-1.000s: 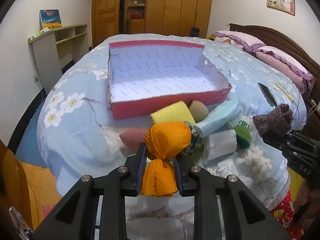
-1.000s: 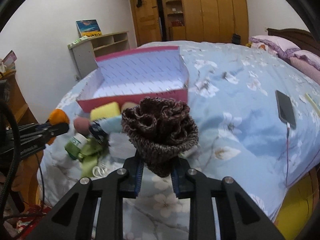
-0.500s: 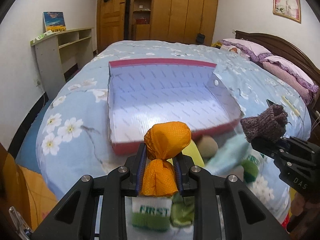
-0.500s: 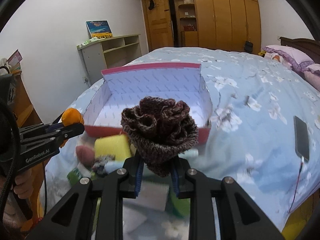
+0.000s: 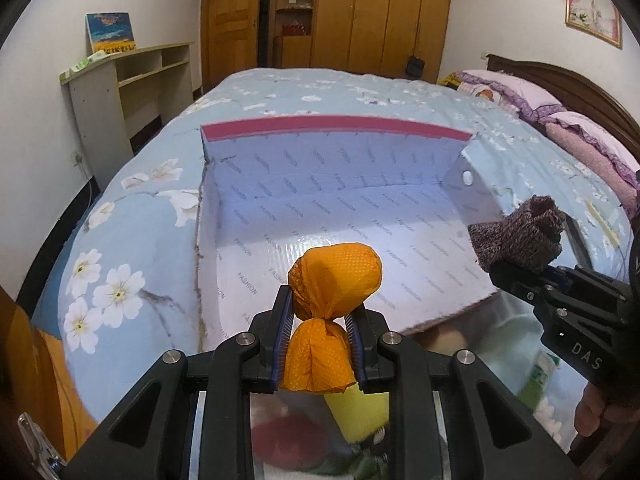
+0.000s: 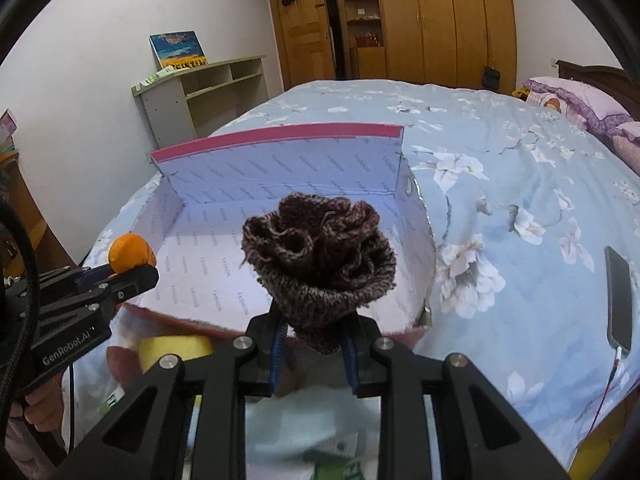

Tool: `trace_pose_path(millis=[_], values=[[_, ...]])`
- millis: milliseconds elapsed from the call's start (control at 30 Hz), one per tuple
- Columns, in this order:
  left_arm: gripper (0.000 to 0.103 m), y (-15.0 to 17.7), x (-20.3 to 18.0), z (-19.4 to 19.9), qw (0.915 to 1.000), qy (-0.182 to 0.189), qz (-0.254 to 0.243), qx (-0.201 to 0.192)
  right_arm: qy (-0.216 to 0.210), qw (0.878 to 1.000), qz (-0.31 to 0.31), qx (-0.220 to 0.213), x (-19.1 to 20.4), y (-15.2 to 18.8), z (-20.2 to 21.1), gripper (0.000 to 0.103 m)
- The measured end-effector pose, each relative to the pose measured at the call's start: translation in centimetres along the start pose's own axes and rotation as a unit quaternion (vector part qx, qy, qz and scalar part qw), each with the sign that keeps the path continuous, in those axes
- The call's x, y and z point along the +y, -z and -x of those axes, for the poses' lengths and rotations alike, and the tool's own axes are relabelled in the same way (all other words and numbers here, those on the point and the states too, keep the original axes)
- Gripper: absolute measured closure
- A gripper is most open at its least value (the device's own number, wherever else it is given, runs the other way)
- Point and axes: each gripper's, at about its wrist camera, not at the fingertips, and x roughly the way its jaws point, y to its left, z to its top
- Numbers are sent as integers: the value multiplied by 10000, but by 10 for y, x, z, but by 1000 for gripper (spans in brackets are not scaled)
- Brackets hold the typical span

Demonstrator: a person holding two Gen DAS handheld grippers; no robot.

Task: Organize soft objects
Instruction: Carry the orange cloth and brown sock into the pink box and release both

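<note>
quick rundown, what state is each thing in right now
left gripper: shut on the orange bundle
orange bundle: held up above the box's near edge
right gripper: shut on the knitted sock
knitted sock: bunched, held above the box
pink box: open, nothing inside
yellow sponge: lying on the bed outside the box
phone: flat on the bed, cable plugged in

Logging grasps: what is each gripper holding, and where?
Left gripper: orange mesh bundle, pinched at its tied waist. Right gripper: brown knitted sock, clamped at its lower end.
</note>
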Motion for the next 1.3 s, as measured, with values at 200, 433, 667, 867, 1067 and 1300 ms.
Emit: trace_pose_path(millis=[200,433,667,867,1067,1300], values=[[77,1,-2,-23,9998,-77,-2,204,43,9998,-90,180,-4,-1,-19,77],[77,4,-5,-32,9995,-76,-105,289,115,9996,-18,246,-2,1,-26,65],[76,3,-8,-30,9993,-72,-228,276,314,9994,37,118,0,-1,-21,53],[66,0,-12,-26,9994,-93,-292,166,335,9994,-23,98,-5,0,-17,52],[66,0,-13,-25,9992,-130,-346,162,316,9995,-48,74,-6,2,-12,52],[52,-6,-10,-12,9997,-78,-223,-24,251,9997,-83,-7,-5,4,-3,52]])
